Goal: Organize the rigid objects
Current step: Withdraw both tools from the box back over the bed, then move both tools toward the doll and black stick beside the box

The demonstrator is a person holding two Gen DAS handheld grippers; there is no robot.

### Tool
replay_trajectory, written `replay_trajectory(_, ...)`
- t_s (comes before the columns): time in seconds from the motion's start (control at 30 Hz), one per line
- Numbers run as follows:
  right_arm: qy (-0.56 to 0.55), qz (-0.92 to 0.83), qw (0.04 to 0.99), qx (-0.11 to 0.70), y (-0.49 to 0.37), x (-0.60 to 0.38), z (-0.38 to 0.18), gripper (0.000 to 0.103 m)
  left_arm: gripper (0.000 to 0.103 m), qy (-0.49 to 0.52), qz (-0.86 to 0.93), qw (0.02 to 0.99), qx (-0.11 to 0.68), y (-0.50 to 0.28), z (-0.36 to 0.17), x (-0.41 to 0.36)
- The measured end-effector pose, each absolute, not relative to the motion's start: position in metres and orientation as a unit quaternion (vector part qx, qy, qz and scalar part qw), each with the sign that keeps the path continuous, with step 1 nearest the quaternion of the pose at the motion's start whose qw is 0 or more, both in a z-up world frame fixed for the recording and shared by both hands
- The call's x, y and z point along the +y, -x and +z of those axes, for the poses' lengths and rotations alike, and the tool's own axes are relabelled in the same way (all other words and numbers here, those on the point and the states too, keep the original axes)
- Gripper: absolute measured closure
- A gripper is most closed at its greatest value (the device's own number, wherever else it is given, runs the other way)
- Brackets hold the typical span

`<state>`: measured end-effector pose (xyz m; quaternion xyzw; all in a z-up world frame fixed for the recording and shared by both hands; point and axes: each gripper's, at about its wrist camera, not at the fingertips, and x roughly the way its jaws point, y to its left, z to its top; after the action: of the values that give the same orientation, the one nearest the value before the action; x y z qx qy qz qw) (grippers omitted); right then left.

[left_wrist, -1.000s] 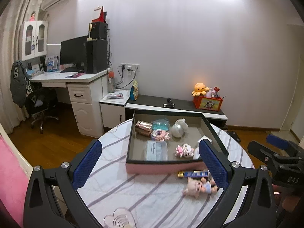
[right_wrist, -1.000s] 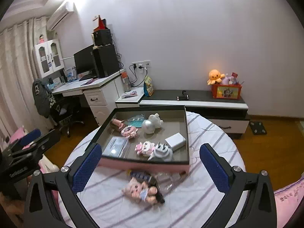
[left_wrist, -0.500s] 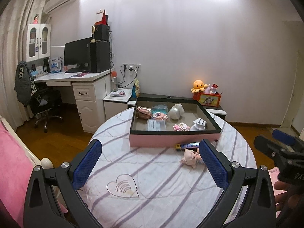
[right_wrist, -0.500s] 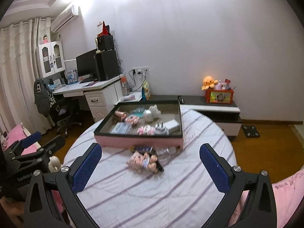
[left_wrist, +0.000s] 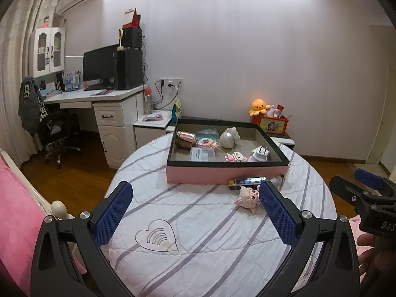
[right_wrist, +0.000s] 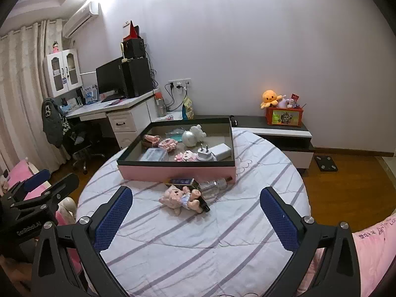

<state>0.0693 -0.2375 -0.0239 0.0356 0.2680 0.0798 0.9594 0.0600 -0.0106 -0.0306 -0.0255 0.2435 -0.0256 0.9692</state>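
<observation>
Both tools, left [left_wrist: 195, 212] and right [right_wrist: 195, 215], wide apart, empty; pig doll [right_wrist: 182, 198], clear bottle [right_wrist: 214, 185] front of pink tray [right_wrist: 177, 172].

You're wielding black-framed grippers: left gripper [left_wrist: 193, 212] and right gripper [right_wrist: 195, 212] showing blue textured pads [left_wrist: 112, 212], silver screws, possibly "DAS" lettering.

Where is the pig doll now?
In both views, the pig doll lies on the striped table, just before the pink tray, beside a clear bottle.

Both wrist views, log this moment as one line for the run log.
left tool open, empty | right tool open, empty | pig doll on table, outside pink tray | no contact
</observation>
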Motion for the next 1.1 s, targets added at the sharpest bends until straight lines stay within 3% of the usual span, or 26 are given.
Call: replay_trajectory(1.1,-0.035,0.067,0.917,0.392,-0.138,-0.289,-0.123,0.0,0.0,0.013,-0.108,0.918,0.382,-0.169,-0.131,-0.111)
